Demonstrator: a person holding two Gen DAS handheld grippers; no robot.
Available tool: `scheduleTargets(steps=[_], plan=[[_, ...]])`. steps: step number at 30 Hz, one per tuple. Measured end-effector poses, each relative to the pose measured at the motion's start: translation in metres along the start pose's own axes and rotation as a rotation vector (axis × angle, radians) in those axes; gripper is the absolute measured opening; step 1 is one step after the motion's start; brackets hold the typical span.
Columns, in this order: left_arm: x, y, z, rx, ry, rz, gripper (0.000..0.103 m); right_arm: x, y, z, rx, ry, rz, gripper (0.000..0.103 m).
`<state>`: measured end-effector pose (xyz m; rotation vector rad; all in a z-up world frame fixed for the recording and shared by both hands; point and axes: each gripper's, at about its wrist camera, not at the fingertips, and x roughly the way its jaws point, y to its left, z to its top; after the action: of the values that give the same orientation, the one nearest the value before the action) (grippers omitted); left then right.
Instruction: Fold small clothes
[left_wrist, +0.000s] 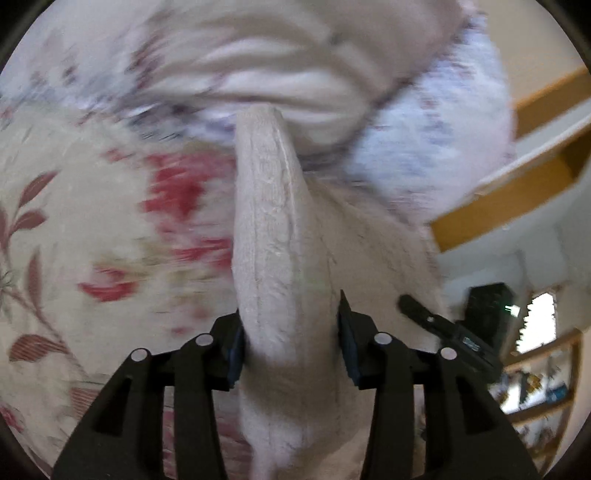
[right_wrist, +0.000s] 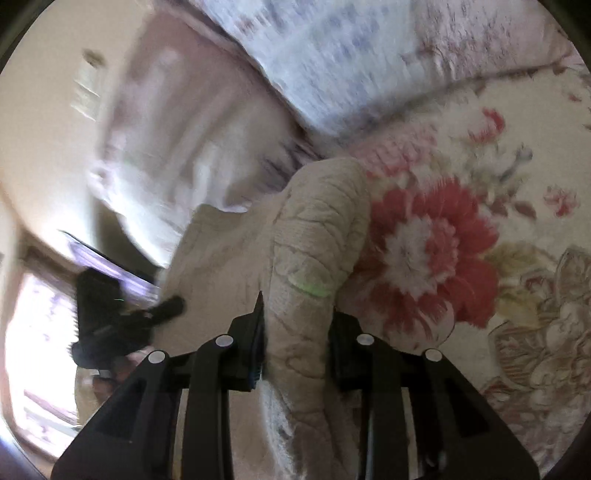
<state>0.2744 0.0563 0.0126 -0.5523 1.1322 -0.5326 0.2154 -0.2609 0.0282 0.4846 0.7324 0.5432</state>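
A pale pink fleecy garment (left_wrist: 269, 240) hangs lifted over the floral bedspread (left_wrist: 74, 229). My left gripper (left_wrist: 291, 339) is shut on a bunched edge of it, the cloth running up between the jaws. My right gripper (right_wrist: 295, 343) is shut on another bunched edge of the same garment (right_wrist: 314, 243). The garment stretches between the two grippers: the right gripper (left_wrist: 443, 325) shows at the right of the left wrist view, and the left gripper (right_wrist: 122, 317) at the left of the right wrist view. Both views are motion-blurred.
Pillows with a pale blue and pink print (left_wrist: 424, 140) and rumpled bedding (right_wrist: 325, 59) lie at the bed's head. A wooden shelf unit (left_wrist: 535, 147) stands to the right of the bed. A bright window (right_wrist: 40, 332) is at the left.
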Motion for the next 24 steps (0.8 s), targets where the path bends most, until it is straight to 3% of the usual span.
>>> scheduleTargets(steps=[3, 7, 9, 11, 14, 15, 16, 20, 24], plan=[[0.009, 0.011, -0.001, -0.03, -0.019, -0.016, 0.056, 0.007, -0.007, 0.003, 0.035, 0.019, -0.01, 0.038], [-0.001, -0.008, -0.003, 0.075, -0.094, 0.082, 0.069, -0.004, -0.017, 0.009, 0.074, 0.029, 0.0, 0.045], [-0.017, -0.02, -0.012, 0.15, -0.17, 0.129, 0.087, -0.018, -0.02, 0.012, 0.077, -0.03, 0.003, 0.045], [-0.031, -0.028, -0.02, 0.211, -0.232, 0.156, 0.094, -0.024, -0.021, 0.018, 0.084, -0.065, 0.006, 0.045], [-0.041, -0.036, -0.032, 0.269, -0.248, 0.16, 0.098, -0.021, -0.018, 0.02, 0.064, -0.07, 0.005, 0.044], [-0.043, -0.037, -0.035, 0.274, -0.248, 0.161, 0.099, -0.019, -0.014, 0.019, 0.04, -0.068, 0.005, 0.034], [-0.043, -0.038, -0.039, 0.28, -0.246, 0.164, 0.099, -0.013, -0.007, 0.02, 0.006, -0.067, -0.007, 0.015], [-0.041, -0.045, -0.049, 0.328, -0.248, 0.211, 0.101, -0.005, 0.013, 0.024, -0.141, -0.13, -0.183, 0.009], [-0.038, -0.056, -0.059, 0.403, -0.276, 0.293, 0.101, 0.004, -0.007, 0.027, -0.065, -0.116, -0.287, 0.008]])
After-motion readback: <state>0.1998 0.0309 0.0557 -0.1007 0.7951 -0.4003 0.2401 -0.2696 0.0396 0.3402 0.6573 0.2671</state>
